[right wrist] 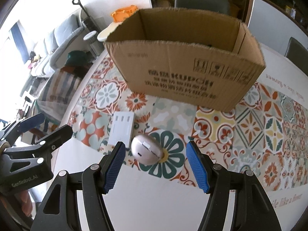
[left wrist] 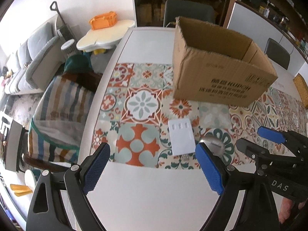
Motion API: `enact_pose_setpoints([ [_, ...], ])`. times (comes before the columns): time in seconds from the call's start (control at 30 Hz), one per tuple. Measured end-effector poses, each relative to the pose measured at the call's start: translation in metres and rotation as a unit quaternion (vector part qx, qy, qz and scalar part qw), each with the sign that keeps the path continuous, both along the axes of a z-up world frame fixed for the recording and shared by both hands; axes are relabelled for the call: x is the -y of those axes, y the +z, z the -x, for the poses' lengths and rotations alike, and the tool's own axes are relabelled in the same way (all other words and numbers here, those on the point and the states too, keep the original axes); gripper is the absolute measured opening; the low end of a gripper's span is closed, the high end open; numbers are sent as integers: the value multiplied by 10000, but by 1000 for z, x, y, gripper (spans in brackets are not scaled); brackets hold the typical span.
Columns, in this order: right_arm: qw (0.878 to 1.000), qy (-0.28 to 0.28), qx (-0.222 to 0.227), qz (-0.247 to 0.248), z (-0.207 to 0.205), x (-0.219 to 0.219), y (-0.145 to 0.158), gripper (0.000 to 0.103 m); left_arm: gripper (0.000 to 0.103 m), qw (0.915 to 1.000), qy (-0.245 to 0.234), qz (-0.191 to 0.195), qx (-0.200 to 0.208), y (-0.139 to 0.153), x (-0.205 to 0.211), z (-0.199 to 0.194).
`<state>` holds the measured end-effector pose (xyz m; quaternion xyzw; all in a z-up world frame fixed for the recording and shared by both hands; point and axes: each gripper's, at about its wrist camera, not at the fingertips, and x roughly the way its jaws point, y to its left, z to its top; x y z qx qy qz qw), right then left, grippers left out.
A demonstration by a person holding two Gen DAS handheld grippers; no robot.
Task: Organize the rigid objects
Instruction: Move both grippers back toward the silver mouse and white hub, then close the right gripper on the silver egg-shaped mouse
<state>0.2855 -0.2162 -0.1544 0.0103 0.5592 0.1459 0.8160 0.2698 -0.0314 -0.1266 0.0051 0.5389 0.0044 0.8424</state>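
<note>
An open cardboard box [left wrist: 221,65] stands on the patterned mat; it also shows in the right wrist view [right wrist: 184,61]. A flat white rectangular block [left wrist: 181,139] lies on the mat in front of it, also in the right wrist view [right wrist: 122,130]. A silver oval mouse-like object [right wrist: 146,150] lies beside the block, partly hidden behind the left gripper's finger in the left wrist view [left wrist: 213,143]. My left gripper [left wrist: 152,165] is open, just short of the white block. My right gripper [right wrist: 156,165] is open, just short of the oval object, with nothing between its pads.
The patterned mat [right wrist: 250,130] covers a white table [left wrist: 146,196]. A striped cloth on a chair [left wrist: 61,111] sits past the table's left edge. A sofa [left wrist: 25,61] and a small table with an orange basket [left wrist: 104,21] stand beyond. Dark chairs [left wrist: 188,11] stand behind the box.
</note>
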Motion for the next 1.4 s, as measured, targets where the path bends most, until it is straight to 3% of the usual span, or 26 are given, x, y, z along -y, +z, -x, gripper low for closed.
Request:
enact_pose_setpoints([
  [0.9, 9939, 630, -809, 404, -12, -35, -68, 65, 91, 9966, 247, 113, -778, -62, -18, 7],
  [1.4, 9894, 891, -921, 682, -24, -60, -98, 65, 91, 9947, 271, 83, -984, -81, -19, 4],
])
